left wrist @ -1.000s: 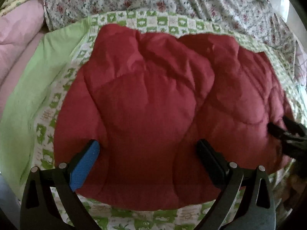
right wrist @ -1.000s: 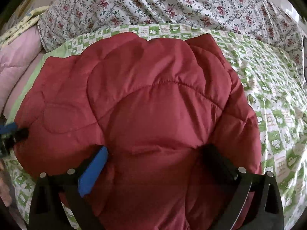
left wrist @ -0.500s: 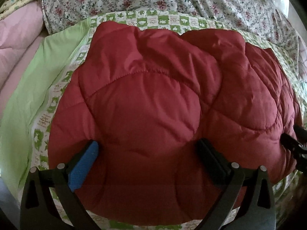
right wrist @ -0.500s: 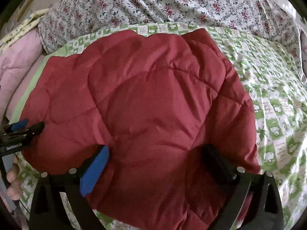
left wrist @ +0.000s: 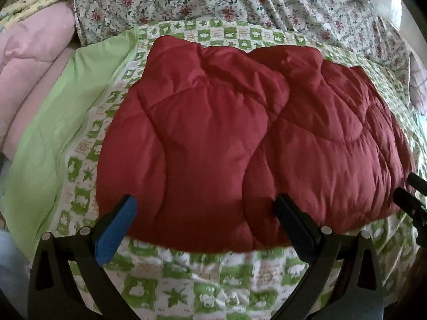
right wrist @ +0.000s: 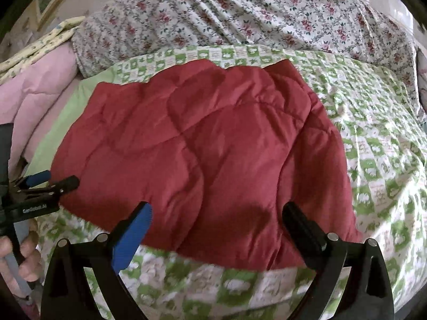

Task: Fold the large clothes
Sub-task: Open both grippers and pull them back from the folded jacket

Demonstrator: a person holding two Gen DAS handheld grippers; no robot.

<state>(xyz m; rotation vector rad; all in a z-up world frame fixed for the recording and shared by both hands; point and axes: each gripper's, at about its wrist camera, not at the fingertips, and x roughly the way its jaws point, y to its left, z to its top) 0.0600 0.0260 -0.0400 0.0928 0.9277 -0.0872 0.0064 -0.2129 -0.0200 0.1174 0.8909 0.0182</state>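
Both tools stand with fingers spread wide and grip nothing: the left tool and the right tool hover at the near edge of the red quilted jacket, apart from it. Behind everything, a floral sheet covers the far part of the bed. On it lies a green-and-white checked blanket, with the folded jacket puffed up in its middle. A pink quilt is bunched at the far left. A hand holds the left tool's handle.
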